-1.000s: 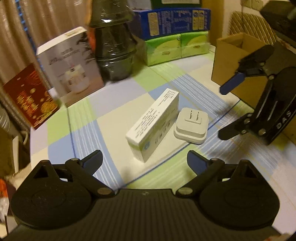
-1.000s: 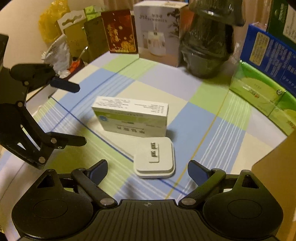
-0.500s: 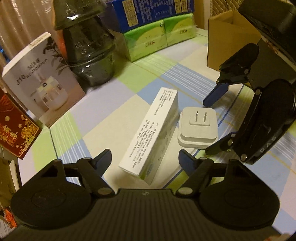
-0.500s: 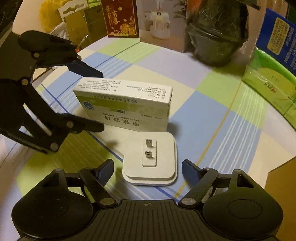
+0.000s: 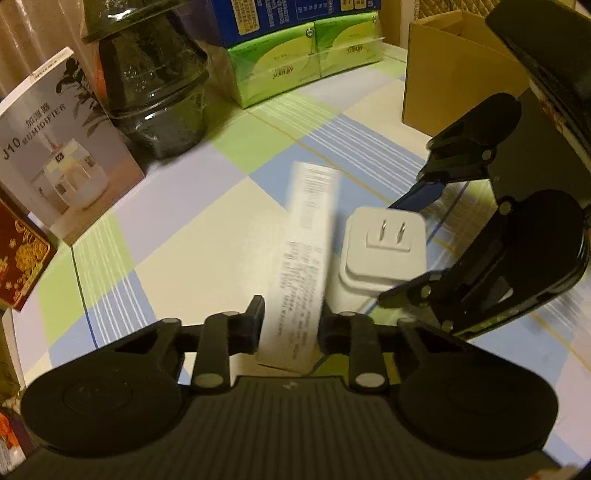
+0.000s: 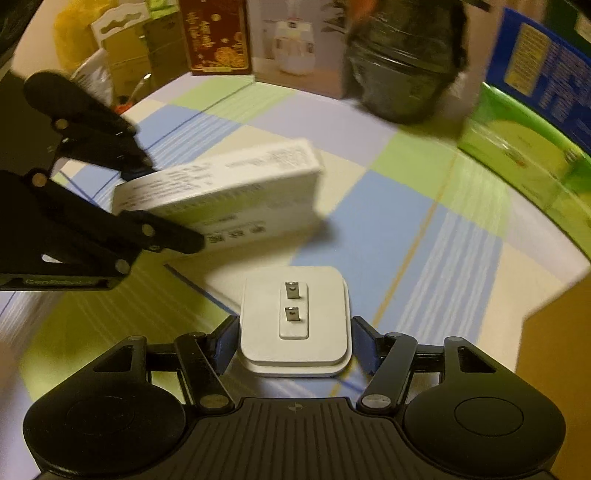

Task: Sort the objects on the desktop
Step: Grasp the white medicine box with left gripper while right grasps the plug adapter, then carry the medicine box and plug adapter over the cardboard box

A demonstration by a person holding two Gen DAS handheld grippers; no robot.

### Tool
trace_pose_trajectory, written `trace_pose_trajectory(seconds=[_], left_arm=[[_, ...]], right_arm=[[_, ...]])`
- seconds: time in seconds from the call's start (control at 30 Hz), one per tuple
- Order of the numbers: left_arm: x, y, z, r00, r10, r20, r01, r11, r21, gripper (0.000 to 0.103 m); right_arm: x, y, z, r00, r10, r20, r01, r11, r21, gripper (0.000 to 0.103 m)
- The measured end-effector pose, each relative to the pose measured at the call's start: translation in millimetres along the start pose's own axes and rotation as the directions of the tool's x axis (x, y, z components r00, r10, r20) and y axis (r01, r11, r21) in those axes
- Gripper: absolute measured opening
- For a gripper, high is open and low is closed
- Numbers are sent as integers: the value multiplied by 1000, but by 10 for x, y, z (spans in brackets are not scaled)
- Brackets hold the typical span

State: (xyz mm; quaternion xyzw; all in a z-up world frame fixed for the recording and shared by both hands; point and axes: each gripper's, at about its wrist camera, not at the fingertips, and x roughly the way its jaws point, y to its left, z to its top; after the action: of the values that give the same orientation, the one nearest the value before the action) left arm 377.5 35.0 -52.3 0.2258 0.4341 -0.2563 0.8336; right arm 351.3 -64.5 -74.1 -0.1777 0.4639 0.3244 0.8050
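Note:
A long white medicine box (image 5: 306,240) stands on edge on the checked tablecloth (image 5: 192,206), blurred and tilted. My left gripper (image 5: 291,321) is closing on its near end, a pad pressed to each long face. From the right wrist view that box (image 6: 229,188) shows with the left gripper (image 6: 173,205) clamped across its left end. Right of the box, a white square plug charger (image 5: 384,236) lies flat, prongs up. My right gripper (image 6: 294,343) is closing around the charger (image 6: 293,314), and its blue pads meet the two sides.
An open cardboard box (image 5: 454,81) stands at the back right. Along the back are green tissue packs (image 5: 295,62), a blue carton (image 5: 295,14) and stacked black wrapped containers (image 5: 147,85). A humidifier box (image 5: 62,147) and a red box (image 5: 18,258) stand at the left.
Both grippers came down and narrowed. The left one went from wide open to clamping the white box, which has tilted. The right one's fingers closed in onto the charger's sides.

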Motion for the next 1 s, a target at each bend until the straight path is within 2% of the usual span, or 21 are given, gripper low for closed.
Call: trace_pose_trajectory(seconds=[0.2, 0.3, 0.43, 0.6, 0.77, 0.93, 1.0], left_arm=[[-168, -57, -68, 999, -38, -23, 33, 985, -167, 20], [-319, -167, -145, 998, -49, -40, 37, 963, -268, 20], [-565, -460, -374, 995, -76, -63, 46, 919, -392, 20], [-925, -1055, -724, 997, -39, -70, 8, 921, -390, 20], [-1203, -1472, -1043, 999, 11, -33, -24, 903, -429, 20], [-1290, -1654, -1197, 997, 74, -5, -68, 893, -444, 21], [-1296, -1651, -1202, 996, 83, 14, -68, 891, -449, 25]], right_arm=[[-246, 43, -283, 1000, -6, -29, 10, 994, 109, 62], [-448, 158, -511, 999, -7, -33, 11, 990, 140, 62], [-729, 418, -865, 999, 21, -33, -16, 989, 149, 62], [-1072, 623, -1343, 1000, 22, -22, -17, 978, 210, 62], [-1221, 745, -1696, 999, -38, -31, 43, 979, 201, 62], [-1274, 745, -1906, 998, -61, -2, 60, 975, 216, 62], [-1269, 776, -1920, 998, -63, 10, 59, 974, 217, 62]])
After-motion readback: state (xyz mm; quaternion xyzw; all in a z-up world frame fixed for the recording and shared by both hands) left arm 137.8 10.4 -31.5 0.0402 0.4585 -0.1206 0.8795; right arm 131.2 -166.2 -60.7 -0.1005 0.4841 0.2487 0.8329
